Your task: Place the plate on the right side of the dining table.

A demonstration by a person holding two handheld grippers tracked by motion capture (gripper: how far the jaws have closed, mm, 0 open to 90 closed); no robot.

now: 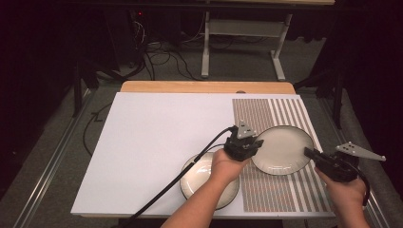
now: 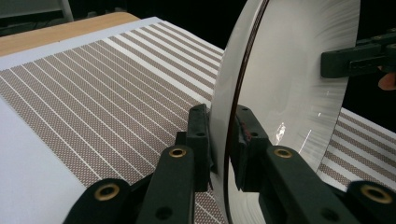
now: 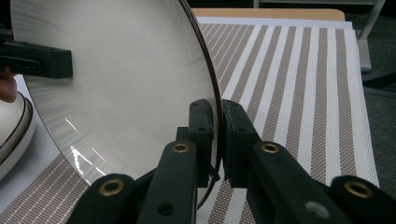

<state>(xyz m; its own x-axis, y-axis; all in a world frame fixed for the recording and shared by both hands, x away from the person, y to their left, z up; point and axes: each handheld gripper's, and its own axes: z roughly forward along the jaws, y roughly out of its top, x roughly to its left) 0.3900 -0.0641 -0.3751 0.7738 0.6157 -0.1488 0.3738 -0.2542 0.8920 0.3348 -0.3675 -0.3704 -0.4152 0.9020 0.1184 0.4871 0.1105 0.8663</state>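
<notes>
- The left gripper (image 1: pixel 250 145) and right gripper (image 1: pixel 311 154) each clamped opposite rims of one plate (image 1: pixel 281 149), apparently sharing its weight.
- It hung over the striped mat (image 1: pixel 285 190), just beside a second plate (image 1: pixel 199 178) resting on the desk (image 1: pixel 152 142).

bright table, dark surroundings, soft focus.
</notes>
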